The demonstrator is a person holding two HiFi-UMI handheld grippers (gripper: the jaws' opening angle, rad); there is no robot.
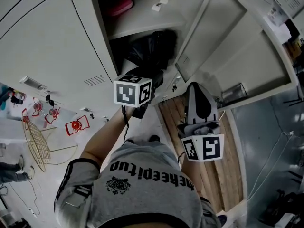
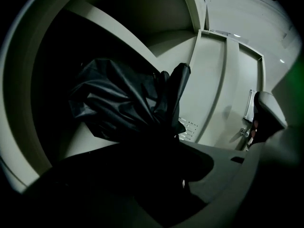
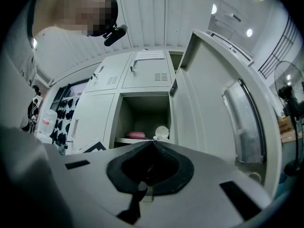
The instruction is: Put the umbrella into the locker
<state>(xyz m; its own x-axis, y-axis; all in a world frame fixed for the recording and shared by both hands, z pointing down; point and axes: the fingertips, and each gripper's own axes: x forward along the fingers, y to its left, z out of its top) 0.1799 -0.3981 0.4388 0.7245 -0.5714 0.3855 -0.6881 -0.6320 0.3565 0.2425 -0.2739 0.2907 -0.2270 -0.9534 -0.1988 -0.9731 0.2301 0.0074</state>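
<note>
A: Where is the black folded fabric umbrella (image 2: 123, 103)?
B: Upper centre of the head view, inside the pale grey metal locker (image 1: 57, 46), under its shelf (image 1: 142, 20), clamped in the left gripper (image 1: 145, 87).
A: And the right gripper (image 3: 153, 142)?
B: Right of centre, jaws together, empty.

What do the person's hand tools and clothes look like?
The right hand-held gripper is pale grey with black lining; the left hand-held gripper looks dark. The left cube and right cube are white with black square markers. The T-shirt is grey, short-sleeved, dark-trimmed.
</note>
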